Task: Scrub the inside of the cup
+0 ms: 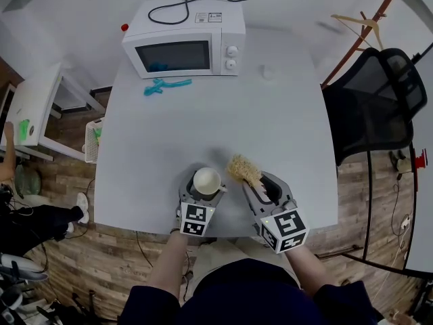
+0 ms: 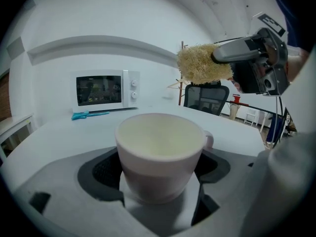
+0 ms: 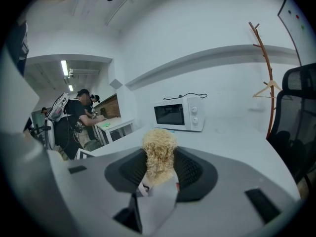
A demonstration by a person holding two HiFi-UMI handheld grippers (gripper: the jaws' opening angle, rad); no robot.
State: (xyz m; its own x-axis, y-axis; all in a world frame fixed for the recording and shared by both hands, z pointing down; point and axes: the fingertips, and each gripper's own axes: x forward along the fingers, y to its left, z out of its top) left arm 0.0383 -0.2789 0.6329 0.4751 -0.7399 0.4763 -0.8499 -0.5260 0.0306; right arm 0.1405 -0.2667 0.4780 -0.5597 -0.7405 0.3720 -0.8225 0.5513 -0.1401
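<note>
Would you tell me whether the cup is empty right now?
Empty: the cup shows a bare pale inside, and the scrubber is outside it.

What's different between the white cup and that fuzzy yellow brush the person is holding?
The smooth white ceramic cup is hollow and empty; the straw-coloured bristly brush is a shaggy solid tuft. The cup stands upright, mouth up; the brush juts forward, outside the cup. Shared: each is clamped in a tool, the cup in the left tool, the brush in the right tool.
</note>
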